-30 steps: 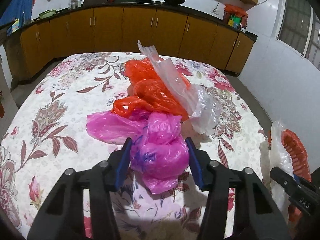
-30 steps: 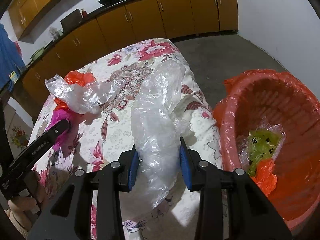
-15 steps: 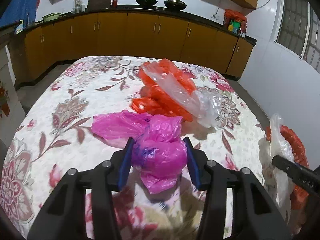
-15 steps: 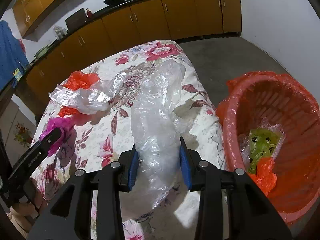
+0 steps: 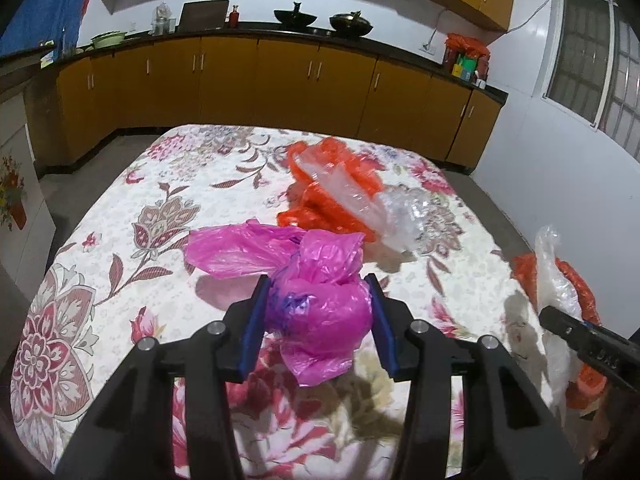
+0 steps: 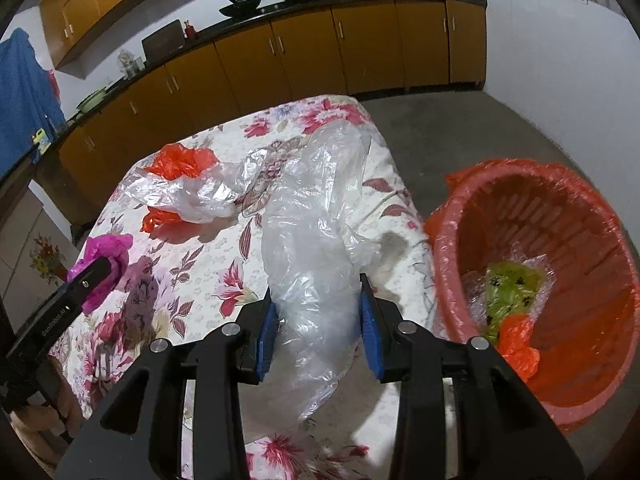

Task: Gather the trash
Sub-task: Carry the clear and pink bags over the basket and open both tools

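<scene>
Both bundles have risen off the floral-cloth counter (image 5: 120,208) since the earlier frame. Left hand-held gripper (image 5: 318,312) clamps the crumpled pink plastic bag (image 5: 320,304); right hand-held gripper (image 6: 318,316) clamps the clear plastic bag (image 6: 316,264) beside the orange-lined round basket (image 6: 592,216), already holding scraps. Orange and clear bags (image 5: 340,192) remain.

The left gripper (image 5: 316,322) pointed down and forward, and its two blue pads squeezed a pink bag (image 5: 316,304). The right gripper (image 6: 316,324) pointed down too, its pads pressed on a clear bag (image 6: 312,280). Each gripper showed at the edge of the other's view.
</scene>
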The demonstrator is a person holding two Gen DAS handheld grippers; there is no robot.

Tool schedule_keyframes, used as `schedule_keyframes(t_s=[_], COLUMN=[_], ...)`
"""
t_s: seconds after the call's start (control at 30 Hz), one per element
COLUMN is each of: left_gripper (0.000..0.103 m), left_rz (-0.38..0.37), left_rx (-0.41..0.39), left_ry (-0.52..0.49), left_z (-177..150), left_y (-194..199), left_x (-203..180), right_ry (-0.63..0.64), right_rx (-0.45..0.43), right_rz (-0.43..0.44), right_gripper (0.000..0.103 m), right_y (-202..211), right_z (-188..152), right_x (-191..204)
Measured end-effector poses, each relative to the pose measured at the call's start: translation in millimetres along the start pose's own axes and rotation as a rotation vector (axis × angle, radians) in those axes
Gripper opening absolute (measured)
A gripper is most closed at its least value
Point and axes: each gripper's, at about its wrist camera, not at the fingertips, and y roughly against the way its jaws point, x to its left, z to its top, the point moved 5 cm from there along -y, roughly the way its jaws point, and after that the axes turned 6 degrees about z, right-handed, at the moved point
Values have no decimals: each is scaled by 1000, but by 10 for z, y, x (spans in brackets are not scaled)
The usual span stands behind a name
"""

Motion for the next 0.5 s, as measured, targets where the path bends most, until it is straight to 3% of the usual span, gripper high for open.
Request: schedule_keyframes(t_s=[0.5], left_gripper=[46], left_rz=[-102], left_rx=[-32], left_ry=[-76], left_z=[30], left_y=[292], left_x=[-593], right_ry=[5], right_rx=[-73], right_rz=[-77], right_gripper=[37], right_y=[385], right_z=[24], right_x=[-214])
